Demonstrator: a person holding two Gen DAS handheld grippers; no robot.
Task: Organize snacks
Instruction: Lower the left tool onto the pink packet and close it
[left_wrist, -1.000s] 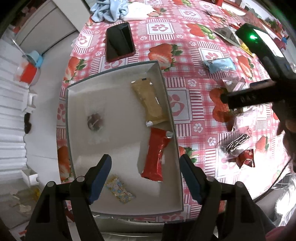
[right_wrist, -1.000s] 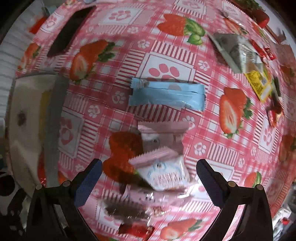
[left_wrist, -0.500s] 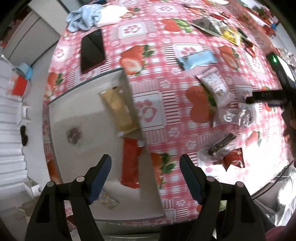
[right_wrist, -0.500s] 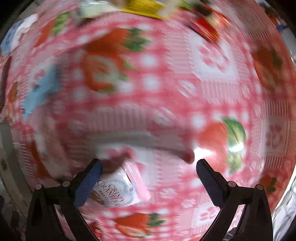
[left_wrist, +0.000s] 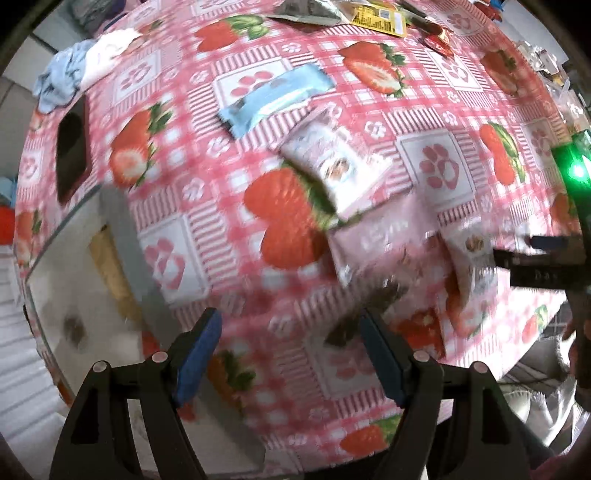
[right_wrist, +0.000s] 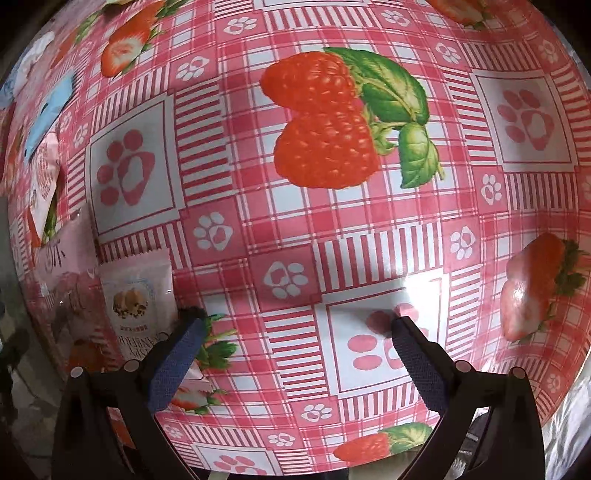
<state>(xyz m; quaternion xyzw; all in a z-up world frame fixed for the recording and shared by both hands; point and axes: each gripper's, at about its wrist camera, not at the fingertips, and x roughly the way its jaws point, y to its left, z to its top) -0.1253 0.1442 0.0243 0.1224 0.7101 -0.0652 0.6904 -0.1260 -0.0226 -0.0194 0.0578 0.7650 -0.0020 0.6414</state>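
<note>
The table (left_wrist: 373, 354), covered in a red-and-white checked oilcloth printed with strawberries and paw prints, is filling both views. At nine o'clock in the left wrist view, the shallow white rectangular tray (left_wrist: 122, 236) is sitting on it, already holding a tan flat packet (left_wrist: 107, 266) and a small dark sweet (left_wrist: 74, 328), so part of the sorting looks done.

Most of it is remaining, though. A pale blue snack bar wrapper (left_wrist: 273, 99) is lying at twelve o'clock, a white-and-pink sachet (left_wrist: 332, 166) just below it near the centre, and a blurred heap of pink and clear packets (left_wrist: 399, 254) at three o'clock. More wrappers are lying along the far edge at one o'clock.

The left gripper (left_wrist: 290, 354) is hanging over bare cloth at six o'clock, jaws spread and holding nothing. The right gripper (right_wrist: 295, 354) is also standing with jaws spread wide and empty over the cloth; a white biscuit sachet (right_wrist: 136, 299) is lying just beside its left finger at eight o'clock, apparently the next candidate.
</note>
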